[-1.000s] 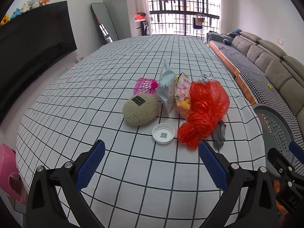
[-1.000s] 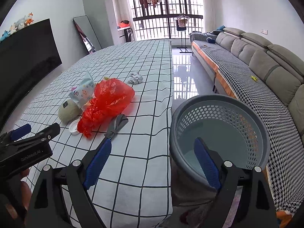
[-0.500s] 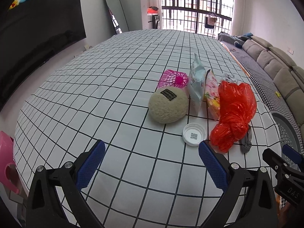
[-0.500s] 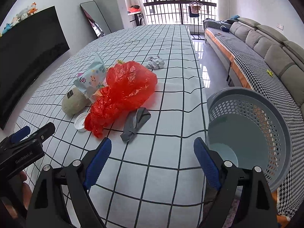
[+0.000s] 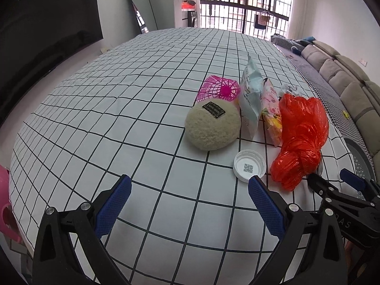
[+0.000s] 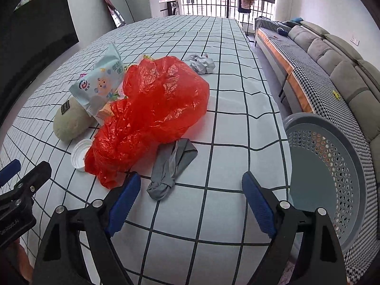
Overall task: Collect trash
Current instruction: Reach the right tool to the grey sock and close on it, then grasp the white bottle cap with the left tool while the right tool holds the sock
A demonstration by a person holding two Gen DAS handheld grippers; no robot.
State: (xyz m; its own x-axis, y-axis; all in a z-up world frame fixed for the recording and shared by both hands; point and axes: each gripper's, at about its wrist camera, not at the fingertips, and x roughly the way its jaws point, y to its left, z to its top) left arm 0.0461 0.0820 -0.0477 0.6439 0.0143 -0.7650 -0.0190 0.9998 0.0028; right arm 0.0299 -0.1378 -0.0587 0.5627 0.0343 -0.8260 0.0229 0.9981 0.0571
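A red plastic bag (image 6: 152, 109) lies on the checked table (image 6: 225, 142), also in the left wrist view (image 5: 301, 137). Around it lie a grey cloth (image 6: 173, 166), a white lid (image 5: 249, 168), a beige fuzzy ball (image 5: 212, 128), a light-blue wipes pack (image 5: 251, 95), a pink snack packet (image 5: 272, 111), a pink mesh piece (image 5: 219, 90) and crumpled paper (image 6: 200, 63). A grey perforated basket (image 6: 332, 173) stands beside the table's right edge. My left gripper (image 5: 190, 201) is open and empty, short of the lid. My right gripper (image 6: 190, 199) is open and empty, just before the grey cloth.
A grey sofa (image 6: 332, 54) with a houndstooth cover runs along the right wall. A dark TV (image 5: 47, 35) and a leaning mirror (image 5: 142, 9) are at the left. A pink object (image 5: 4, 201) sits beyond the table's left edge.
Both grippers have swung left and moved in over the table. The trash pile now sits closer and more central, and the basket has shifted to the right edge of the right wrist view.
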